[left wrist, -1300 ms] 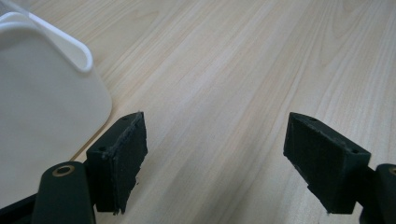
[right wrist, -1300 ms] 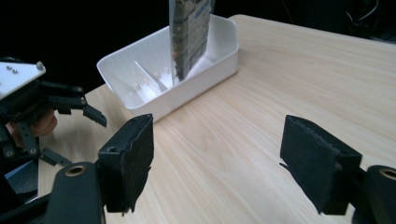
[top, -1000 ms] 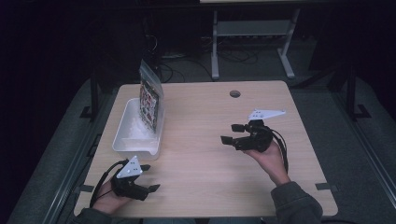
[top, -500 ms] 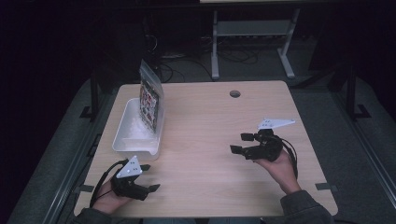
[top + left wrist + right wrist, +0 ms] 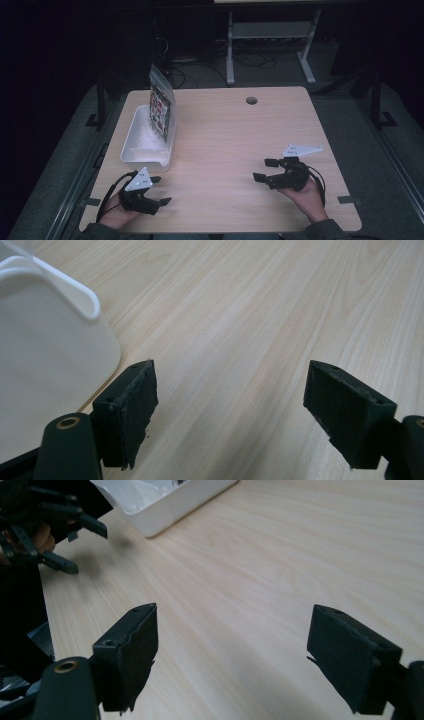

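Resting near the front edge of the light wooden table, both tongs lie low over bare wood with nothing between their jaws. The left tongs sit at the front left corner, held by the left hand, jaws spread wide and pointing toward the right. In the left gripper view, the two black jaws of these tongs stand well apart above the wood grain, and the rounded corner of the white tray lies just beside the left-hand jaw. The right tongs sit at the front right, held by the right hand, jaws likewise wide and pointing left. The right gripper view shows these tongs open over bare table, with the white tray's far end and the other tongs farther off.

The white tray stands along the table's left edge. A clear printed bag stands upright in its far end.
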Demonstrator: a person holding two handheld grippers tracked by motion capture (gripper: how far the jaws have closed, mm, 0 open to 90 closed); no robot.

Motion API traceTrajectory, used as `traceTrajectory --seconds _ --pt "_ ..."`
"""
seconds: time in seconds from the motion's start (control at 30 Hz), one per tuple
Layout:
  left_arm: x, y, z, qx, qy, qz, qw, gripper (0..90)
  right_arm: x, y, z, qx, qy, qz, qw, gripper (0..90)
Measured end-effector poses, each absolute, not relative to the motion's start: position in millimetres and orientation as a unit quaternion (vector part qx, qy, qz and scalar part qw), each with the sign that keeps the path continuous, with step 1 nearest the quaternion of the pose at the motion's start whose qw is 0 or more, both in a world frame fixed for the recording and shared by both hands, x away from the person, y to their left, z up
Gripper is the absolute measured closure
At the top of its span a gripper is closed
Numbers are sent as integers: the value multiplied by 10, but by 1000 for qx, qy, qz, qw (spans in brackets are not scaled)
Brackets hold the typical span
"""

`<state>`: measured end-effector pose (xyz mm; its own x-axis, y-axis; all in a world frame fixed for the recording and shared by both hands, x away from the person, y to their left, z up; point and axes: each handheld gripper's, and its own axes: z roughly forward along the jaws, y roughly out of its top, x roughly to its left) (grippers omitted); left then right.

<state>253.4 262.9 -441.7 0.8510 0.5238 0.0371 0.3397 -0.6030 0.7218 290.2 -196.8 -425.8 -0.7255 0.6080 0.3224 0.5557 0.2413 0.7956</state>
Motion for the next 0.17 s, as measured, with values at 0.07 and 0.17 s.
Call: traceTrajectory --seconds 0.07,0.17 --pt "2533 2629 -4416 887 243 124 373 209 2856 -1973 -4313 371 790 487 24 192" --pt "2529 2631 -4410 887 241 126 373 210 2793 -1991 -4349 369 792 485 18 205"
